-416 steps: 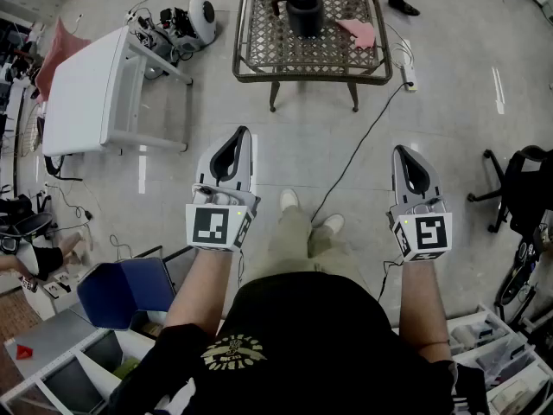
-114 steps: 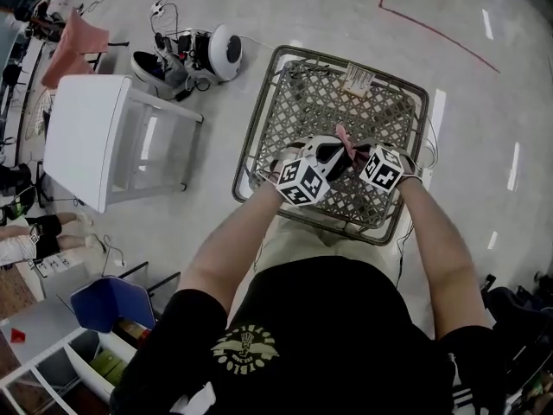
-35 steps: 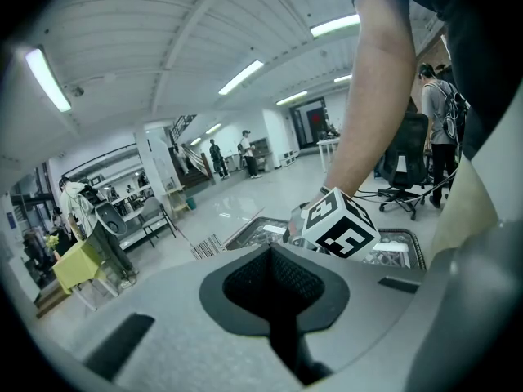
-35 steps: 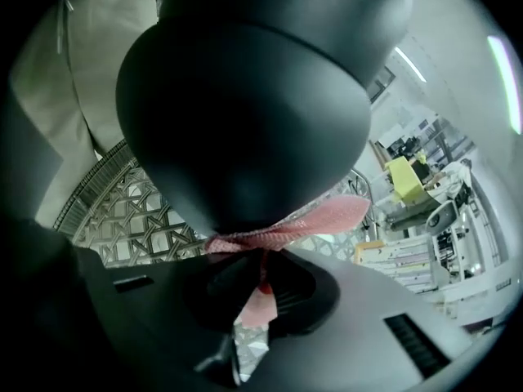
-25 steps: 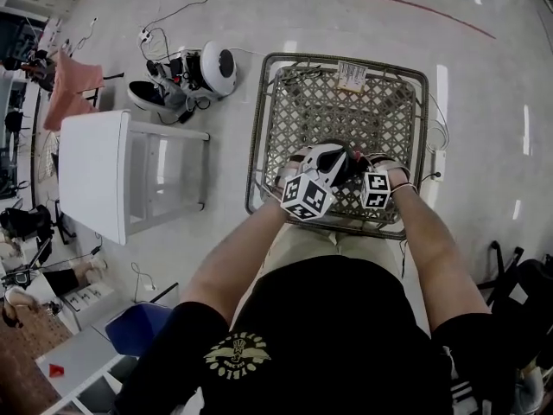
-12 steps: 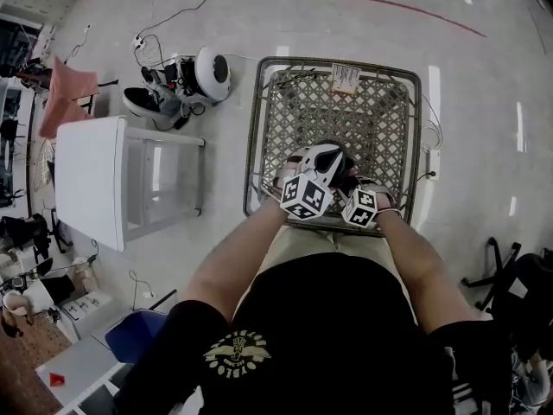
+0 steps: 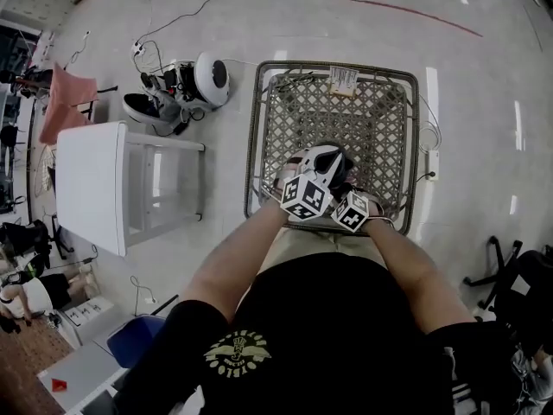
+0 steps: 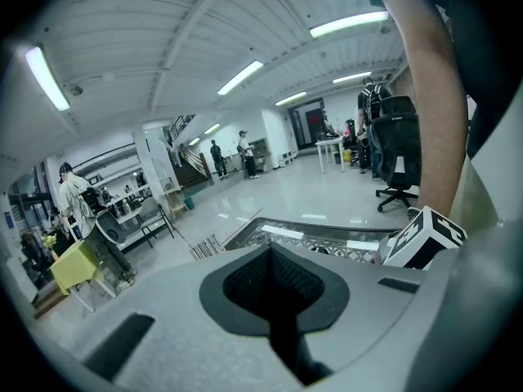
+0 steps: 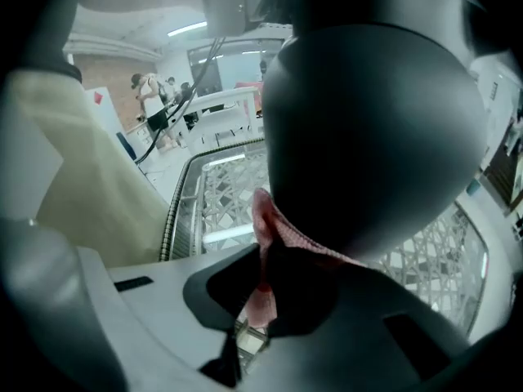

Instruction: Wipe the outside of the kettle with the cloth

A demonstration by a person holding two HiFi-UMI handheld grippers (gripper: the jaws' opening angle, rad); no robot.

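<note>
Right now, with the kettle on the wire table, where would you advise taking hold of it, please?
I would grip a narrow part at its top, coming from above, where the left gripper sits in the head view. The kettle body is a wide, smooth, rounded bulge in the right gripper view, too broad for jaws, and the cloth lies against its side.

The kettle (image 9: pixel 368 121), dark and round-bellied, sits on the lattice table (image 7: pixel 380 102) towards its near edge, about midway along. The pink cloth (image 9: pixel 265 215), bunched into a narrow fold, presses against the kettle's lower side.
</note>
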